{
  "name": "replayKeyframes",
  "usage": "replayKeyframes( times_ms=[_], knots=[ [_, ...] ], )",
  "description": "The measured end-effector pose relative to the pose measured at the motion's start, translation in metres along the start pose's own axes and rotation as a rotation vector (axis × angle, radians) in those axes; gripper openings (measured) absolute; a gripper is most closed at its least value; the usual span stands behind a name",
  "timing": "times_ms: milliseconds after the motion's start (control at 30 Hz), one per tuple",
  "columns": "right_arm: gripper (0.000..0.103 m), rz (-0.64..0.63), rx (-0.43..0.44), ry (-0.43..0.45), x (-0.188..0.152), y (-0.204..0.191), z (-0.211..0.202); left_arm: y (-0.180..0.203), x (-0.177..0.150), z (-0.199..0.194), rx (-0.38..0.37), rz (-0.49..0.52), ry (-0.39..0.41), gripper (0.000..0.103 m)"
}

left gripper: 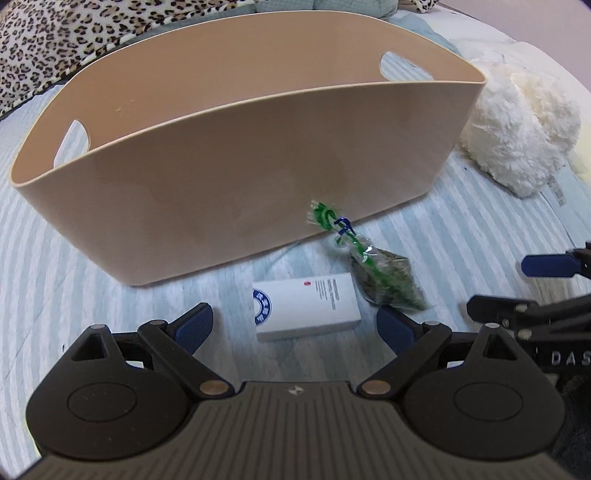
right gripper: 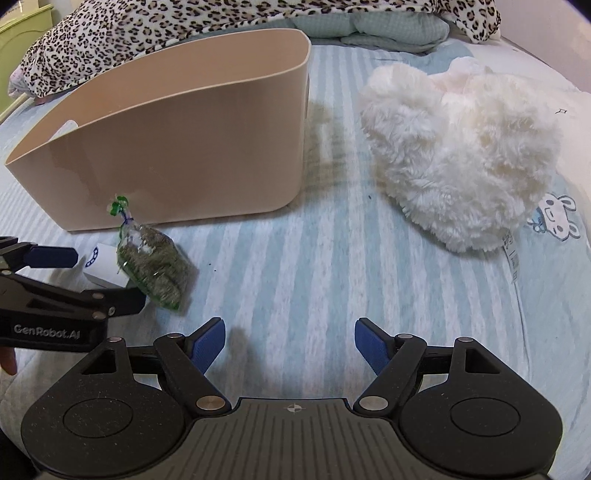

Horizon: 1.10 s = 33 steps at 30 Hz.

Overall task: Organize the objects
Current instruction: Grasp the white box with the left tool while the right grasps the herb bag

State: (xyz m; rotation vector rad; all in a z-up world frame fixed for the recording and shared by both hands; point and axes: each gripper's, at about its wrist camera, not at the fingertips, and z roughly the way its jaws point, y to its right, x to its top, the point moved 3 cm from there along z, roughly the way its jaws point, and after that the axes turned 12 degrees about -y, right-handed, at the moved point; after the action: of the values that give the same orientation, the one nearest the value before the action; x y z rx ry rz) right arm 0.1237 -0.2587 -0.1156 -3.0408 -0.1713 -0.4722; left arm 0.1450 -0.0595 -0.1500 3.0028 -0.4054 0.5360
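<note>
A tan plastic basket (left gripper: 236, 158) with handle cut-outs stands on the striped bed; it also shows in the right wrist view (right gripper: 184, 147). A white box (left gripper: 306, 308) lies in front of it, between the open fingers of my left gripper (left gripper: 295, 325). A clear bag of green dried herbs (left gripper: 384, 280) tied with a green twist lies just right of the box, and shows in the right wrist view (right gripper: 155, 266). A white plush toy (right gripper: 461, 162) lies to the right. My right gripper (right gripper: 290, 343) is open and empty over bare bedsheet.
A leopard-print blanket (right gripper: 184, 22) and a pale green pillow (right gripper: 388, 33) lie behind the basket. The plush toy also shows at the right in the left wrist view (left gripper: 517, 129). The left gripper's body (right gripper: 55, 306) sits at the right view's left edge.
</note>
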Motion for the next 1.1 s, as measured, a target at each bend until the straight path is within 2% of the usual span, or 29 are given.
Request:
replayKeyframes(
  times_ms=[133,300,400,600,833,900,933,1067,1100],
  knots=[
    [0.079,-0.012,0.012,-0.009,-0.001,-0.004,0.003,-0.009,0.002,0.006,0.038,-0.025,-0.003,0.096],
    [0.081,-0.045,0.034,-0.023,-0.001,-0.014,0.007,-0.03,-0.001,0.007,0.037,-0.056,-0.004,0.096],
    [0.086,-0.073,0.041,-0.032,0.0,-0.023,0.012,-0.039,-0.001,0.006,0.052,-0.048,-0.006,0.096],
    [0.087,-0.117,0.073,-0.032,0.005,-0.041,0.016,-0.061,-0.002,0.007,0.056,-0.064,-0.004,0.096],
    [0.085,-0.145,0.081,0.019,0.02,-0.059,0.028,-0.069,0.0,0.011,0.039,-0.001,0.03,0.098],
    [0.078,-0.149,0.082,0.042,0.024,-0.062,0.031,-0.072,0.0,0.011,0.035,0.0,0.037,0.094],
    [0.07,-0.153,0.083,0.05,0.025,-0.063,0.032,-0.073,-0.001,0.011,0.032,0.001,0.04,0.091],
    [0.04,-0.168,0.081,0.075,0.028,-0.066,0.031,-0.073,0.001,0.006,0.015,0.03,0.049,0.064],
    [0.035,-0.177,0.078,0.075,0.028,-0.067,0.03,-0.071,0.002,0.009,0.012,0.034,0.042,0.064]
  ],
)
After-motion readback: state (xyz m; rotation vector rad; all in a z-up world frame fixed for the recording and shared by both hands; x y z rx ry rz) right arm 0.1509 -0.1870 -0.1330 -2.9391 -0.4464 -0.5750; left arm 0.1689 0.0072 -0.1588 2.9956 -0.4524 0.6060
